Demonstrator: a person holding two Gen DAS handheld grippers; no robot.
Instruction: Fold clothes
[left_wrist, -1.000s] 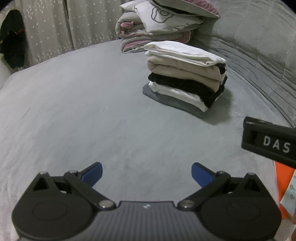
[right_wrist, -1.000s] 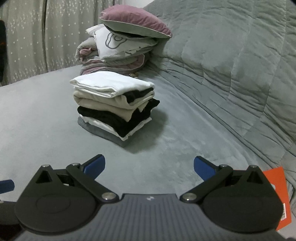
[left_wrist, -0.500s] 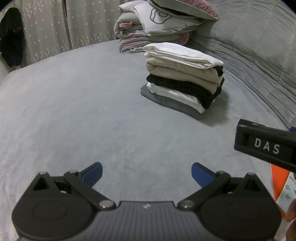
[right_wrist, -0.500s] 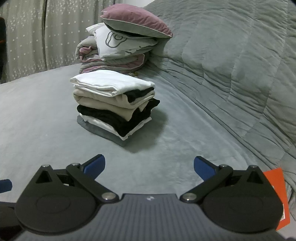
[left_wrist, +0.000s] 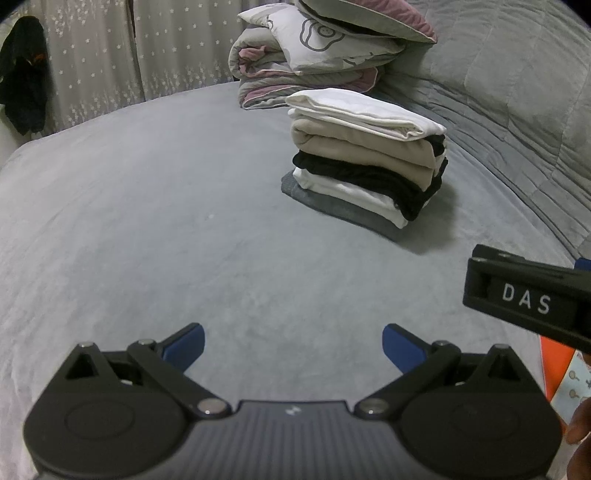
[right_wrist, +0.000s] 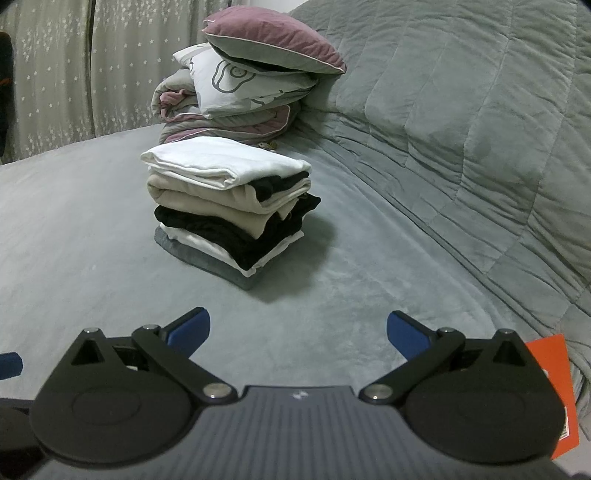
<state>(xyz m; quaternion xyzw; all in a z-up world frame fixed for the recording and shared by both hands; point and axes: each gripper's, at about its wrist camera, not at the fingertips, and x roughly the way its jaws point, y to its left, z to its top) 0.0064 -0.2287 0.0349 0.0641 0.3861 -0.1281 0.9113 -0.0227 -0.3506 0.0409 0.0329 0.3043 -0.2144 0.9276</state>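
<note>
A stack of folded clothes (left_wrist: 369, 158) sits on the grey bed, white on top, then beige, black, white and grey at the bottom. It also shows in the right wrist view (right_wrist: 229, 206). My left gripper (left_wrist: 293, 347) is open and empty, low over the bed, well short of the stack. My right gripper (right_wrist: 297, 334) is open and empty, also short of the stack. The right gripper's black body marked DAS (left_wrist: 528, 295) shows at the right edge of the left wrist view.
A pile of pillows and a rolled quilt (left_wrist: 317, 55) stands behind the stack (right_wrist: 251, 81). A grey quilted headboard (right_wrist: 461, 110) runs along the right. Starred curtains (left_wrist: 110, 55) hang at the back. An orange card (right_wrist: 550, 384) lies at the right.
Both views have shifted slightly, with the stack sitting a little higher and left in the left wrist view. Both grippers stay open and empty.
</note>
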